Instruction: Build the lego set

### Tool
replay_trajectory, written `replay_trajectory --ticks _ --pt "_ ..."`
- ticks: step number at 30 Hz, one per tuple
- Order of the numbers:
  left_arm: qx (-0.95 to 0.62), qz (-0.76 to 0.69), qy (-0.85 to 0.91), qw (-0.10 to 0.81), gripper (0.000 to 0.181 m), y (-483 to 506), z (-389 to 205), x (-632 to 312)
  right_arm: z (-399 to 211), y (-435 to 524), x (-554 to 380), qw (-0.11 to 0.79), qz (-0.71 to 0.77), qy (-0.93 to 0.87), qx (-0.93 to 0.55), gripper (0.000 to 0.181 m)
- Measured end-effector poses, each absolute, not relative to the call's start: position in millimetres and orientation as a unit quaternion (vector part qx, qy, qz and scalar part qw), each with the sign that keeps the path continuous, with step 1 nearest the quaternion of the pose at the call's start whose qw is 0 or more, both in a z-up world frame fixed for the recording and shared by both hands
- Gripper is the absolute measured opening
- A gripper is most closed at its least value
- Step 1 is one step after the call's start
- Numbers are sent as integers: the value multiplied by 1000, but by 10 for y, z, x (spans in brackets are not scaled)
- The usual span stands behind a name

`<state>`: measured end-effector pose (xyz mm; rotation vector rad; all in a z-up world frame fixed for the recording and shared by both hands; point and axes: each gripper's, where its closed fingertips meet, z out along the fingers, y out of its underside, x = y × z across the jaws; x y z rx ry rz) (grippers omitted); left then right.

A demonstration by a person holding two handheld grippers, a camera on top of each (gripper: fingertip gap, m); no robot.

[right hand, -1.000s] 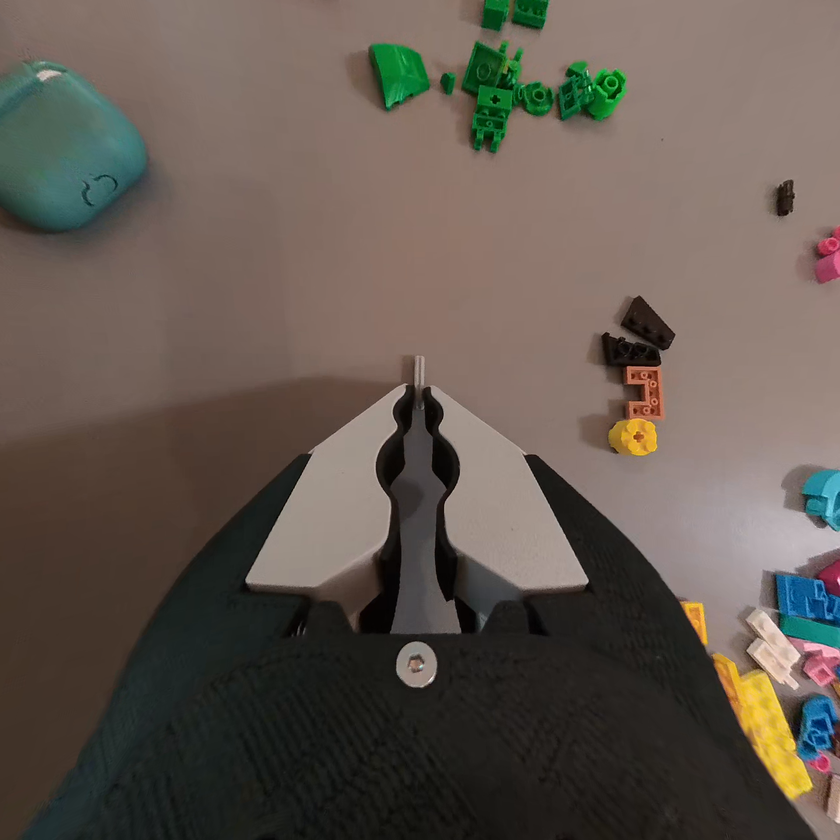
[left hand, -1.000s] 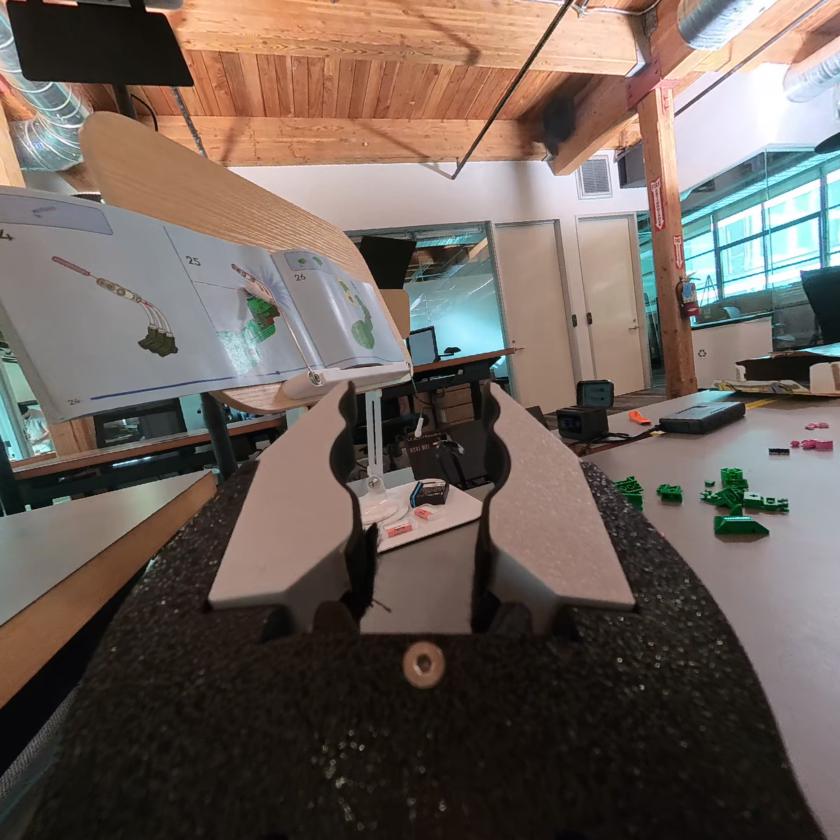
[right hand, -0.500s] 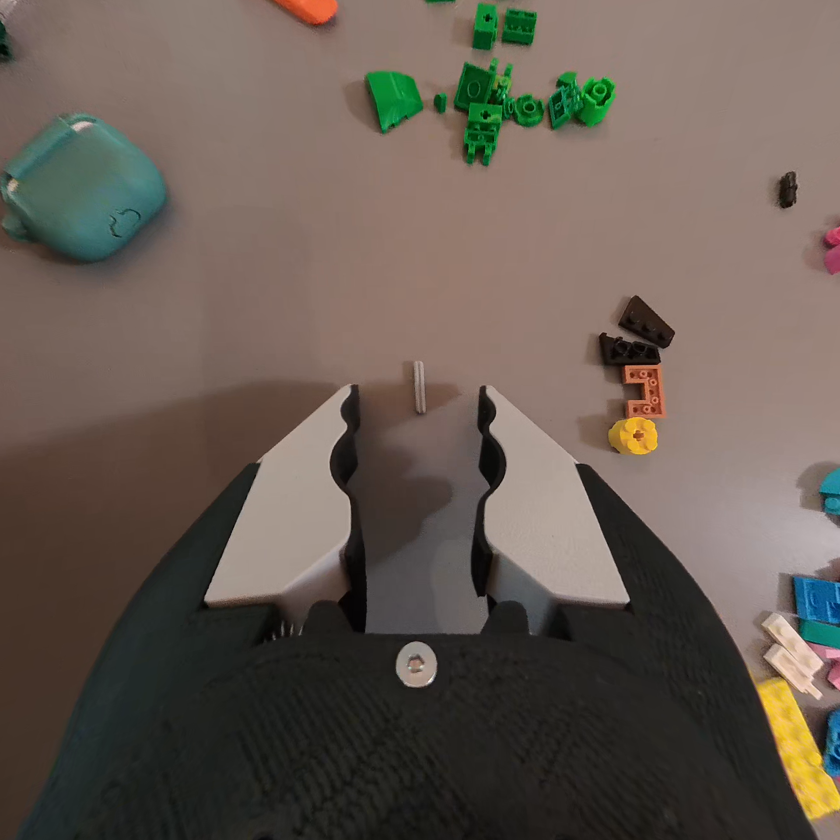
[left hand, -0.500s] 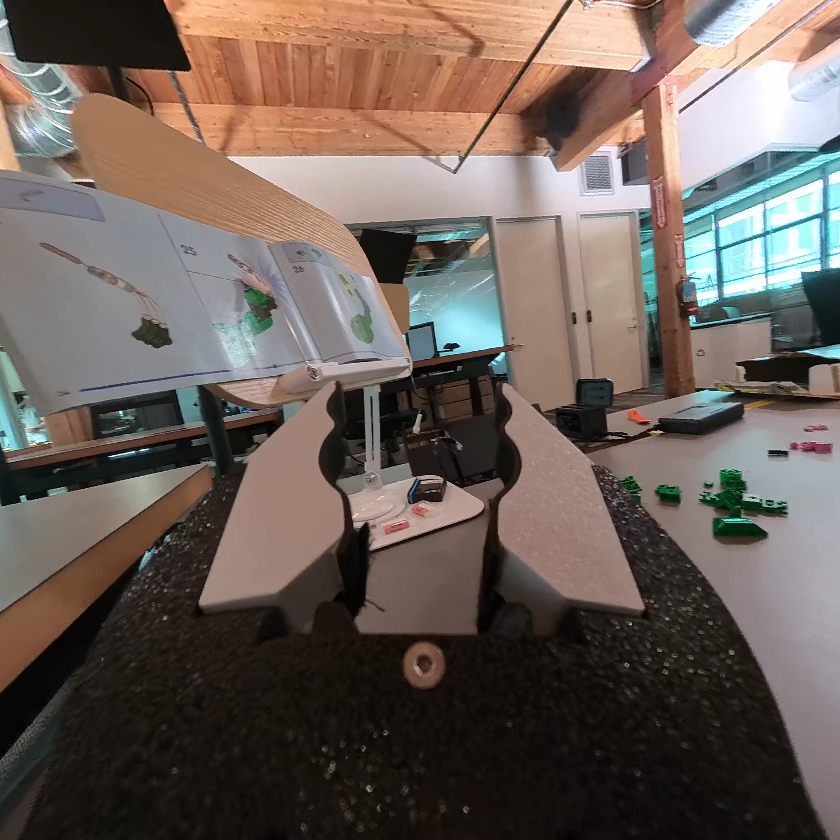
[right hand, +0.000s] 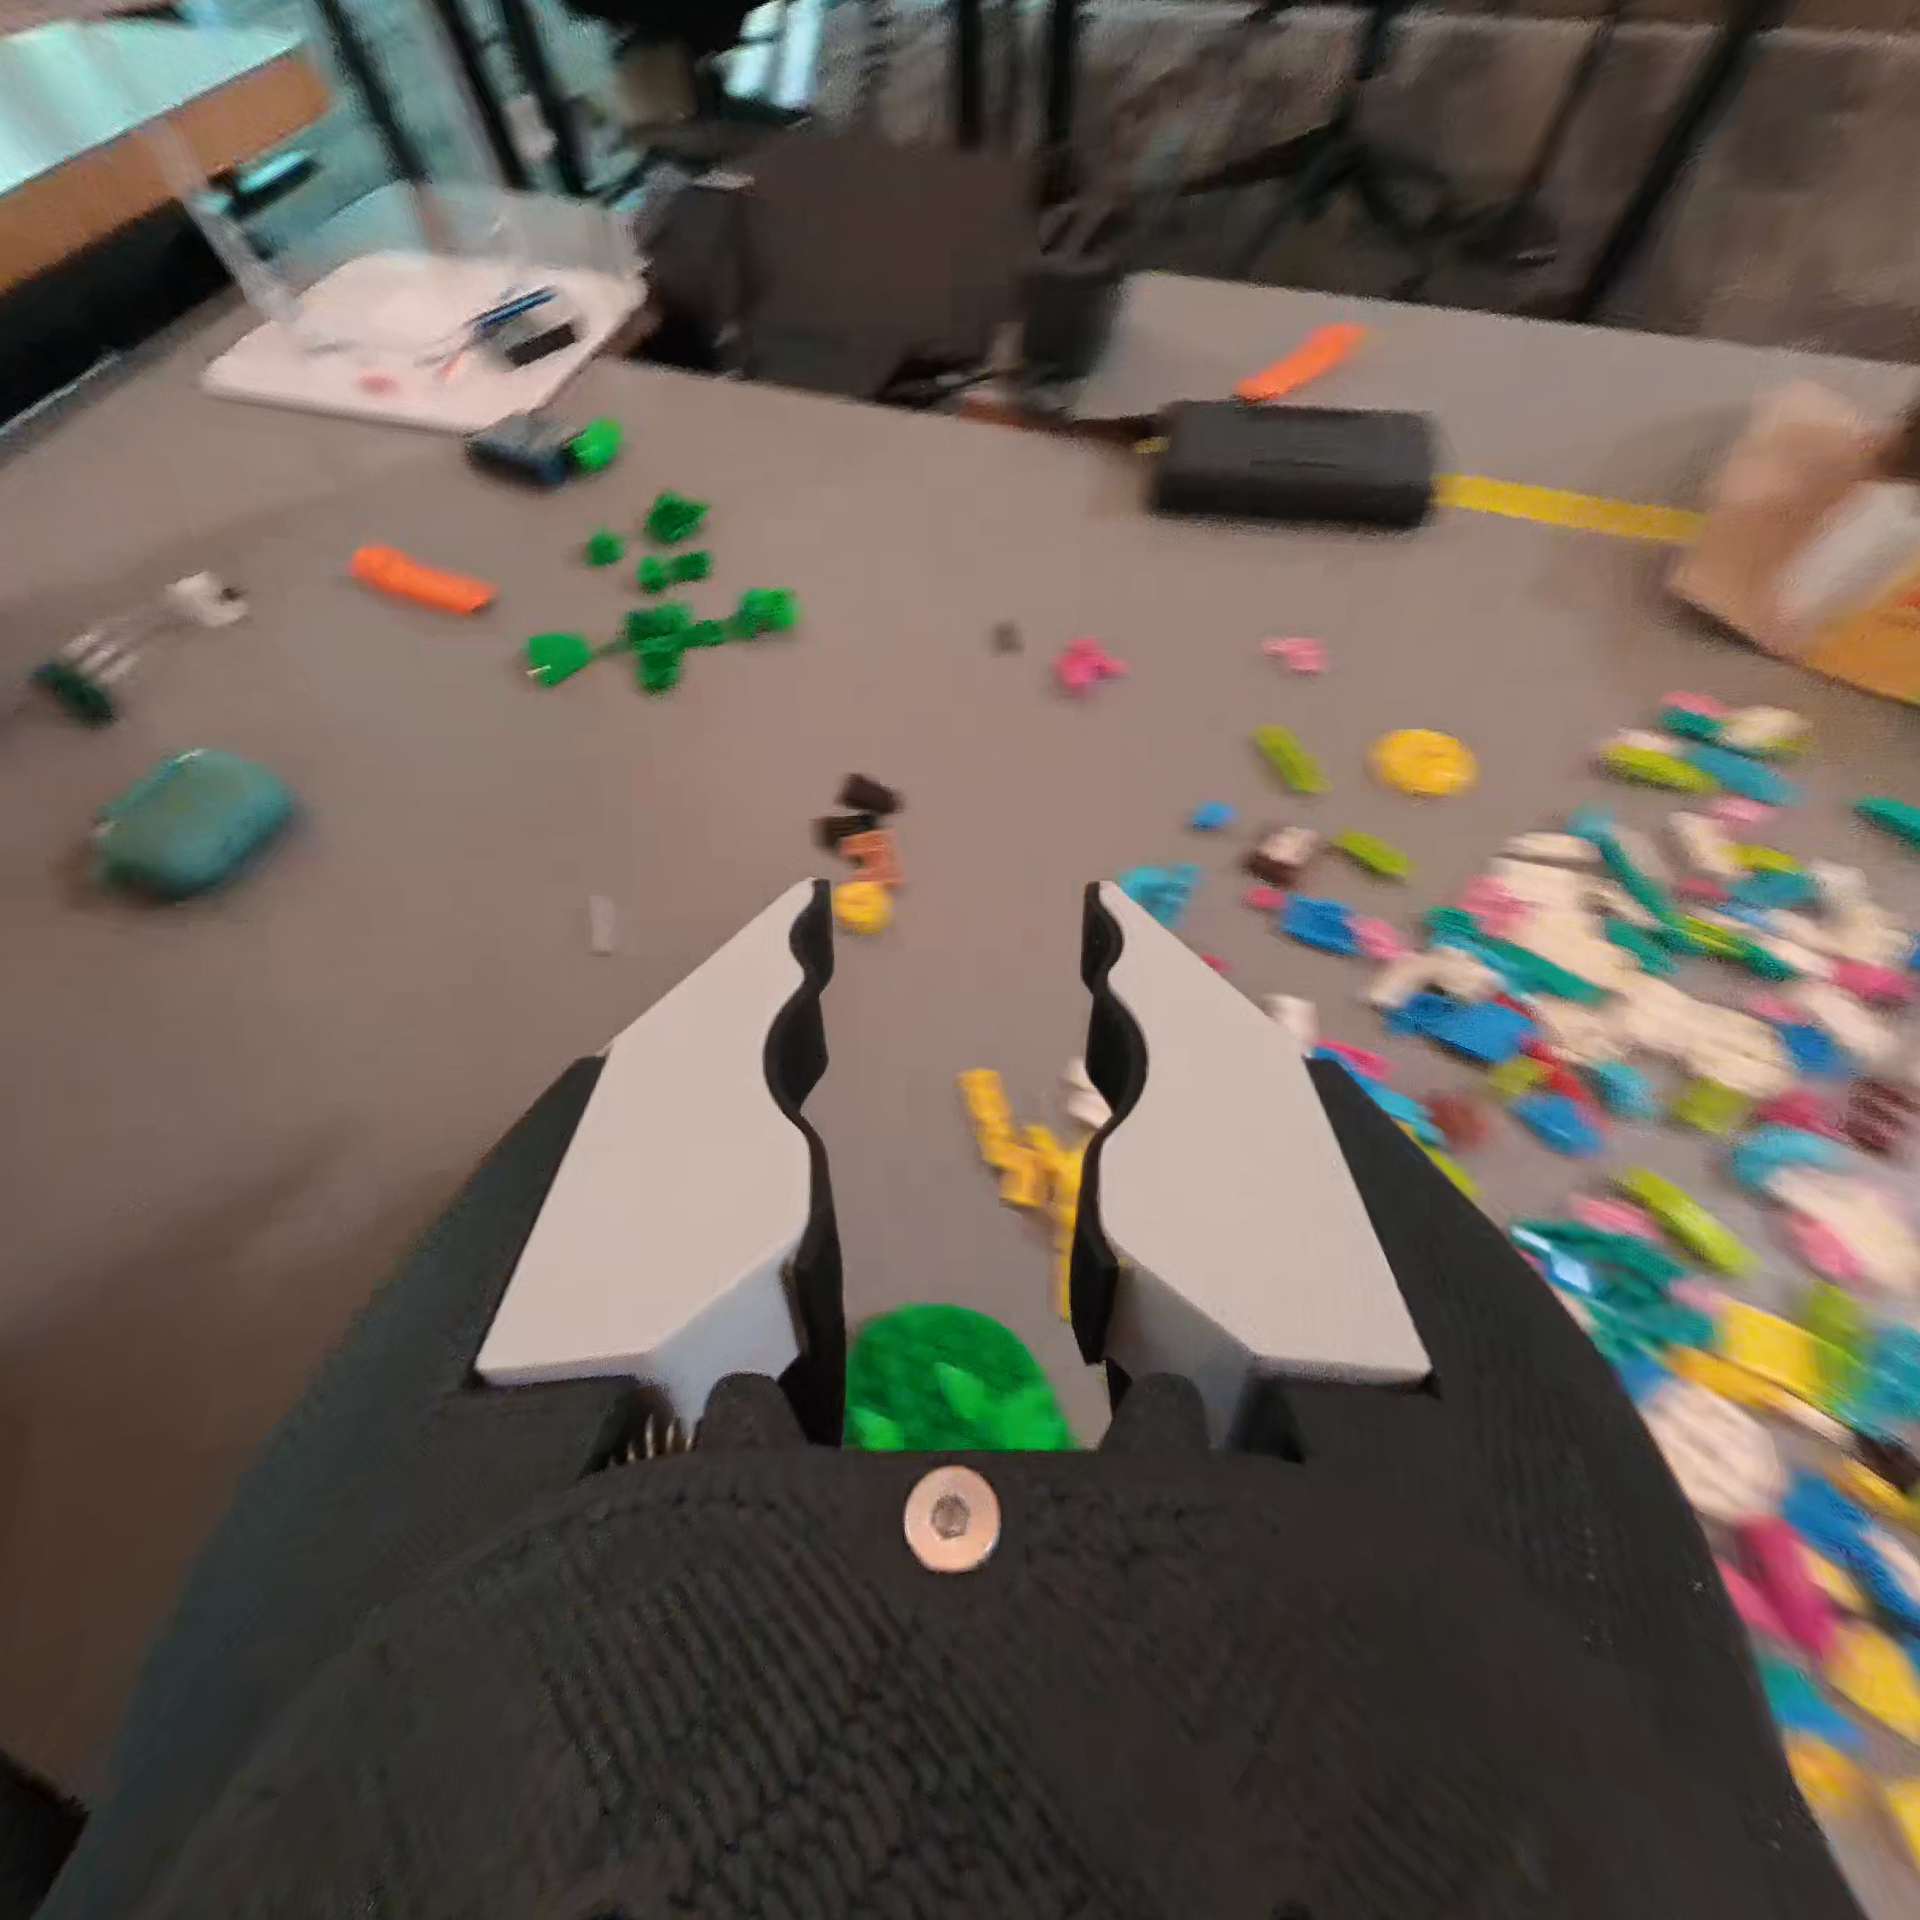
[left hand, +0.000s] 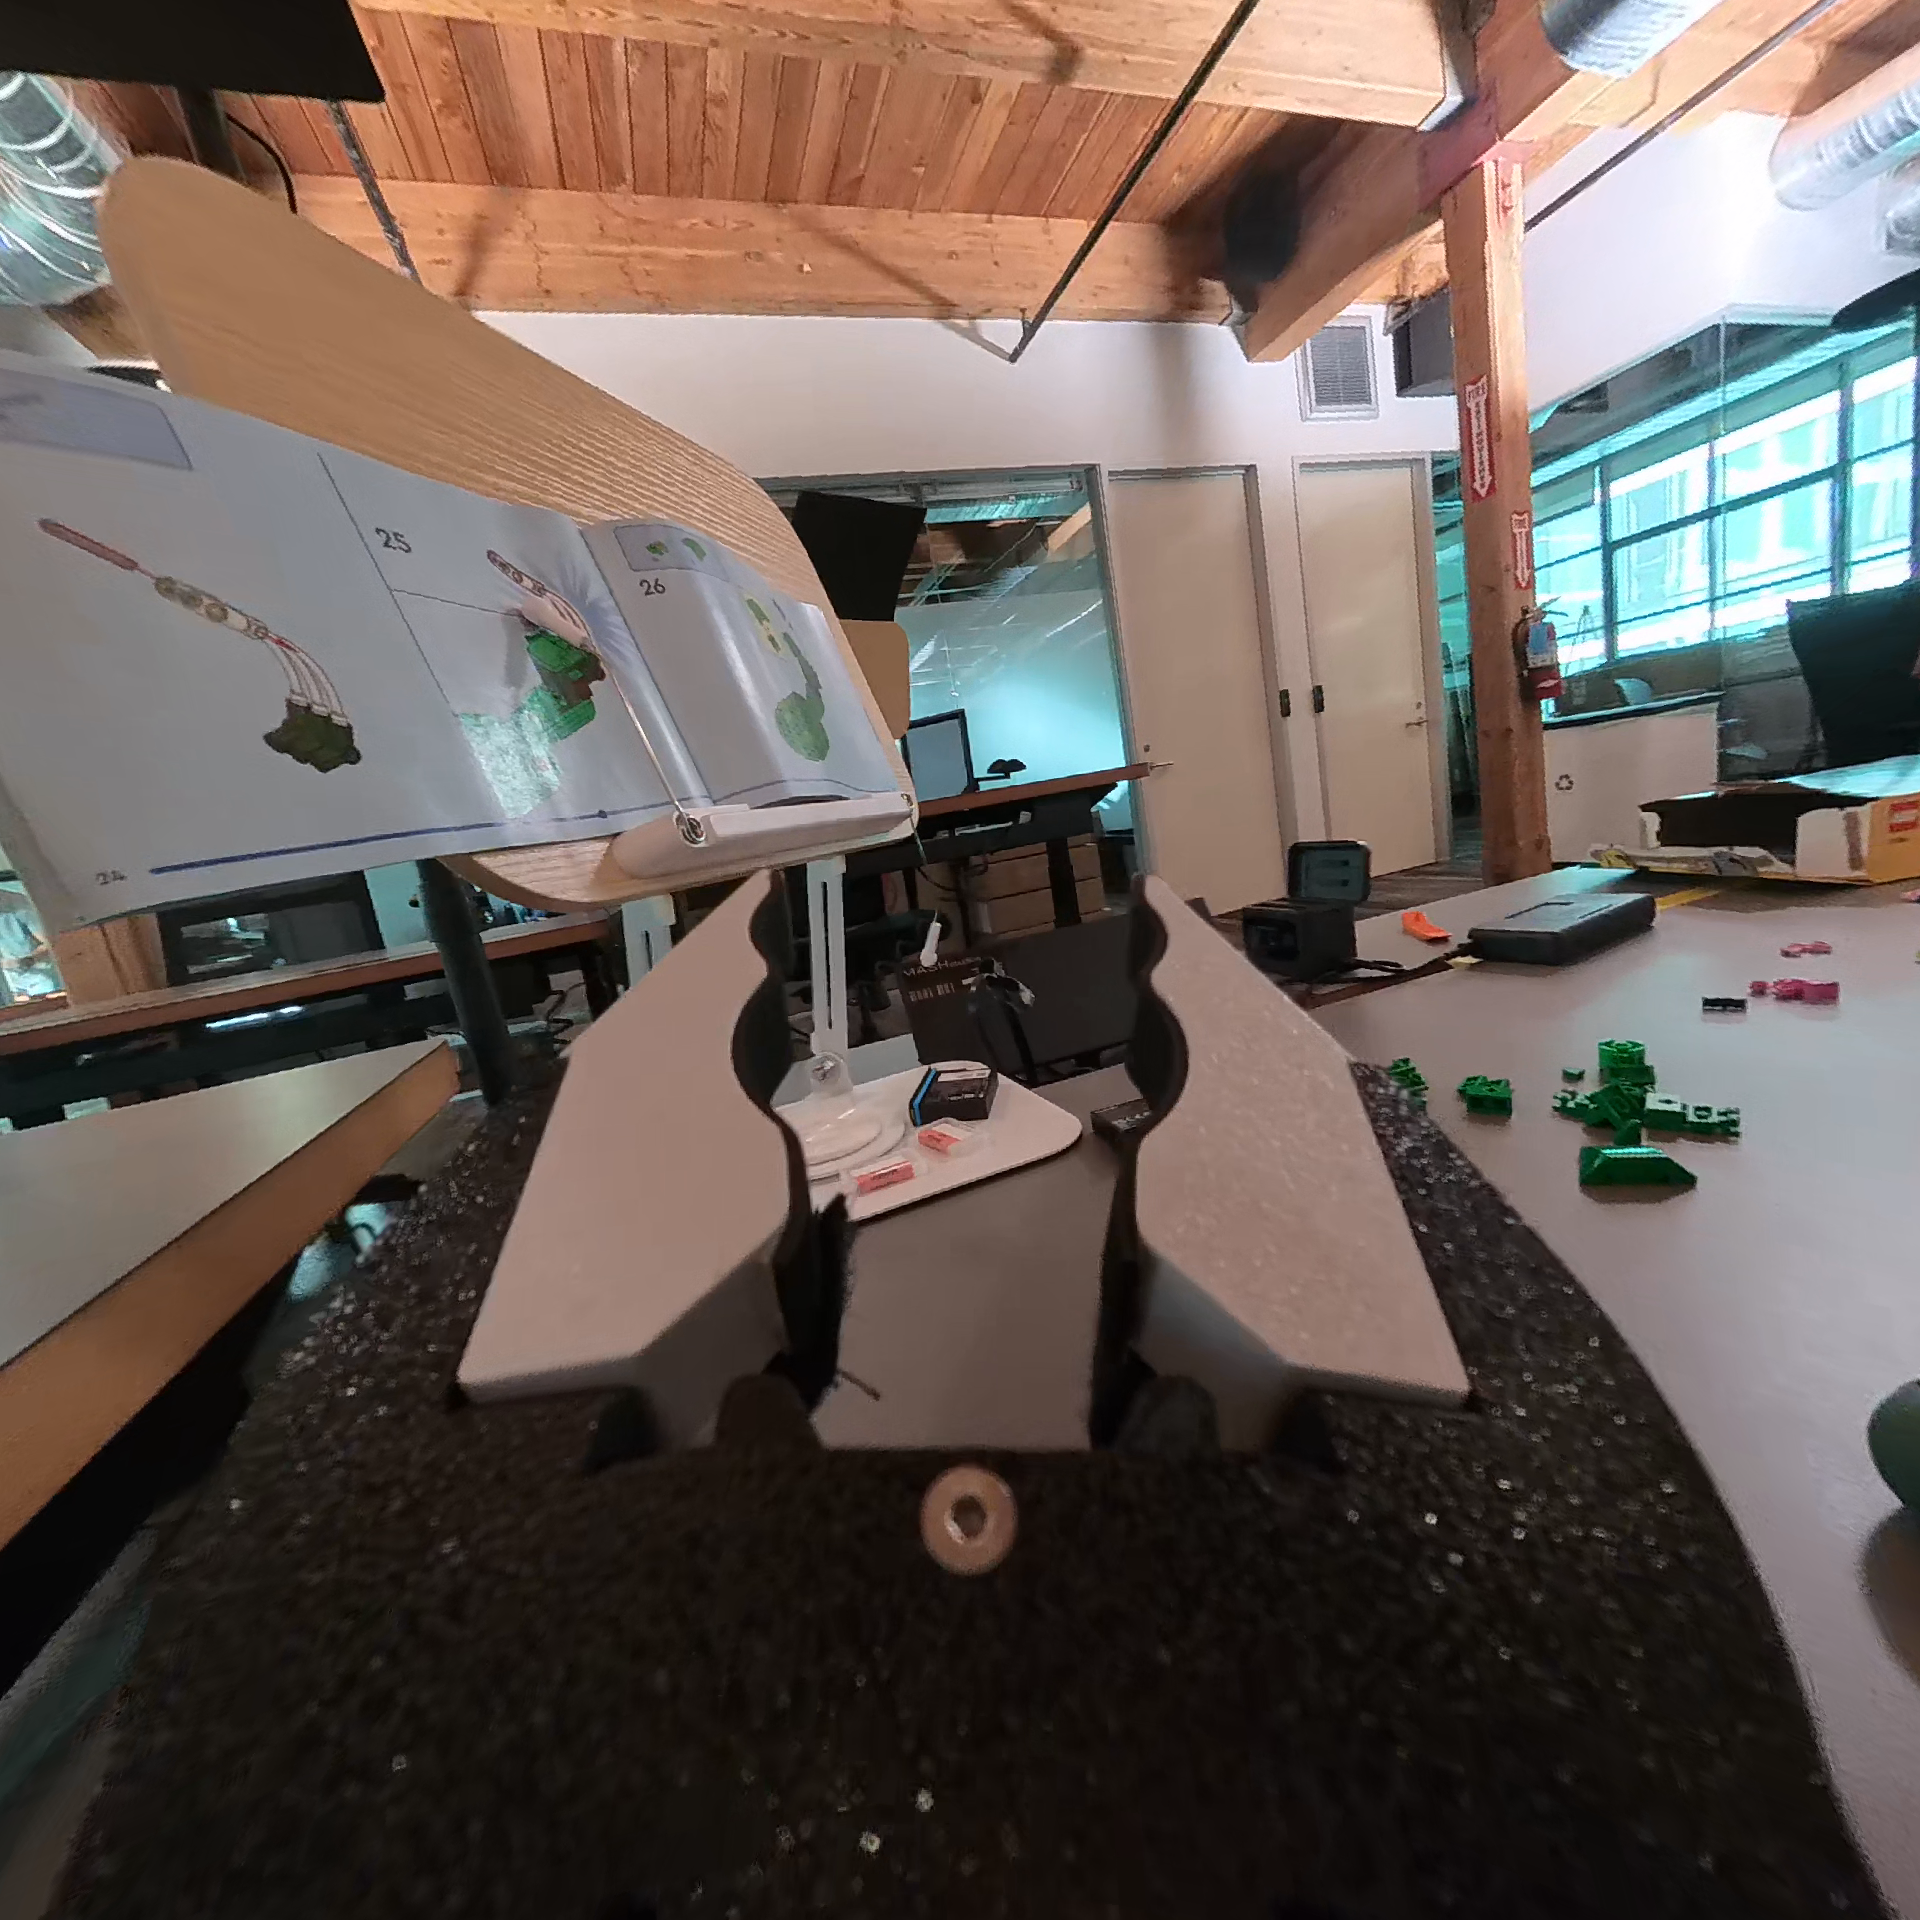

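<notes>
My left gripper (left hand: 954, 925) is open and empty, held level above the grey table and facing the open instruction booklet (left hand: 416, 665) on its wooden stand. My right gripper (right hand: 956, 894) is open and empty, raised above the table. A small grey axle piece (right hand: 601, 923) lies on the table to the left of the right gripper's tips. Green bricks (right hand: 665, 623) lie farther off and also show in the left wrist view (left hand: 1621, 1112). A round green piece (right hand: 951, 1382) sits low between the right fingers. A heap of mixed coloured bricks (right hand: 1621, 987) lies at the right. The right wrist view is blurred.
A teal pouch (right hand: 187, 821) lies at the left. An orange tool (right hand: 421, 580), a black case (right hand: 1294, 462), a cardboard box (right hand: 1808, 582) and a white tray (right hand: 416, 332) stand farther back. A small partly built model (right hand: 104, 655) lies at the far left. There is about 50 centimetres between the tips of the two grippers. The round green piece (right hand: 951, 1382) lies some 15 centimetres from my right tips, 50 centimetres from my left tips.
My right gripper opened, let go of the grey axle piece, then lifted and tilted up away from it. The left gripper opened a little wider and shifted slightly.
</notes>
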<state>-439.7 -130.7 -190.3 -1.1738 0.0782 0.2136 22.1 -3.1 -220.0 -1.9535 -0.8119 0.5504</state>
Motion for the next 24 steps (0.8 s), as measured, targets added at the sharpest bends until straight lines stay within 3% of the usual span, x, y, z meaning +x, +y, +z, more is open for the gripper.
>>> replay_trajectory --ticks 5,14,19,24 --pt "-553 107 26 826 61 -1325 -1911 -4479 -1977 429 1248 520 185 -217 -805 48" --pt "-556 135 -21 820 62 -1336 -1931 -4700 -2389 789 2279 494 40 -205 -844 47" --pt "-544 126 -57 827 56 -1393 -1917 -4818 -2684 801 2767 473 -59 -215 -853 19" --pt "-558 125 -60 818 58 -1342 -1961 -4833 -2920 768 3150 431 -120 -232 -864 9"
